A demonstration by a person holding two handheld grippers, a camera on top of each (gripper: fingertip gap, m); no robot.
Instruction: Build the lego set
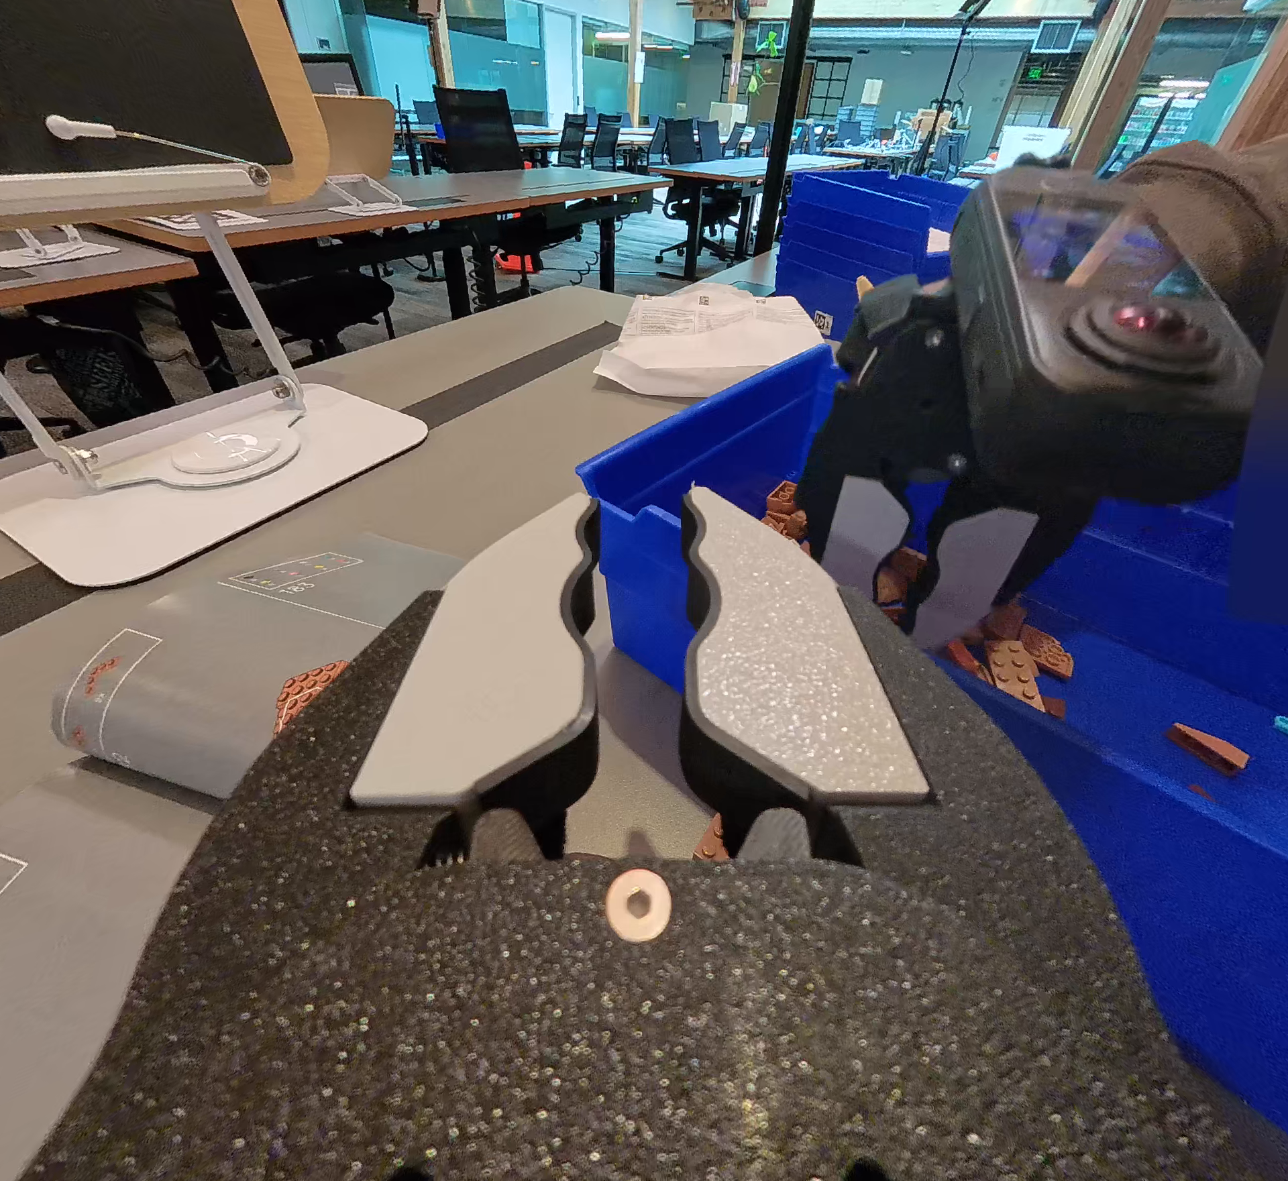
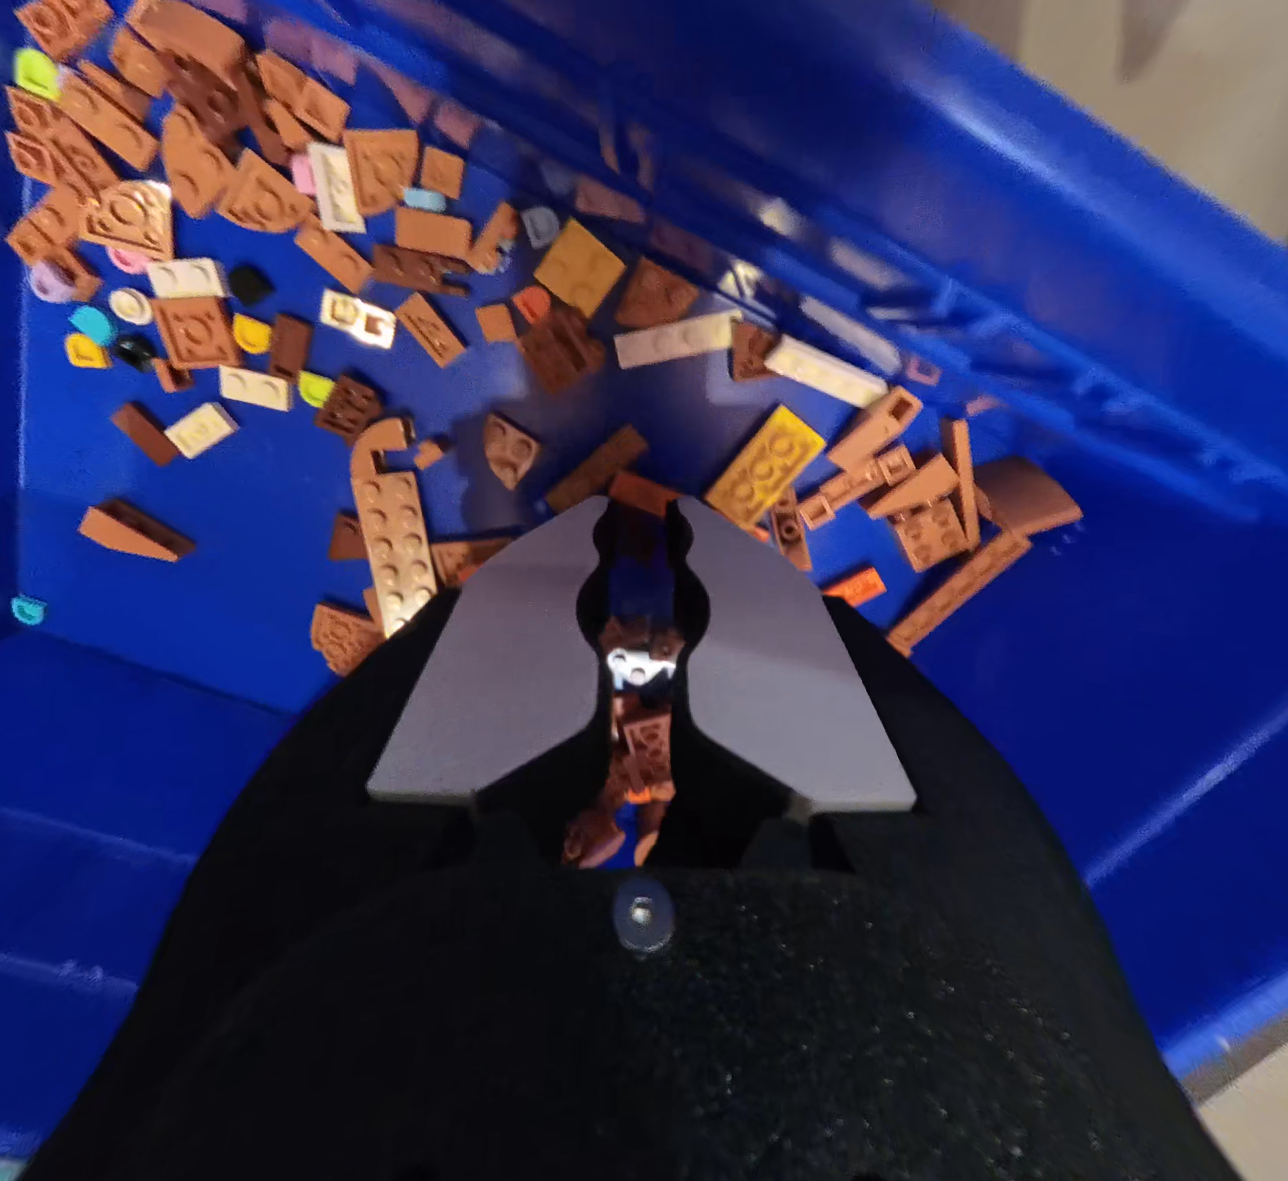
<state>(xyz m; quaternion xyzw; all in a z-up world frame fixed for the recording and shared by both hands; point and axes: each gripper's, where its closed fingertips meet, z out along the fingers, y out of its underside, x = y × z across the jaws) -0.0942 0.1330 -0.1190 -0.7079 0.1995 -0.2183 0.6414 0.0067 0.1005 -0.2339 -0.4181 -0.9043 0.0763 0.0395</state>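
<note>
Right gripper (image 2: 638,510) dips into the blue bin (image 2: 906,186), fingers narrowly parted over the loose lego pieces (image 2: 390,541), whether pinching one I cannot tell; they look light, hard and slick, best nipped across short edges; bin walls crowd the far side, open floor left; left gripper (image 1: 641,506) waits spread above the table (image 1: 488,353) beside the instruction booklet (image 1: 230,681)

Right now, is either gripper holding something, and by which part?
The left gripper is open above the table and holds nothing. The right gripper, down in the blue bin, is nearly shut among bricks; a hold cannot be told.
</note>
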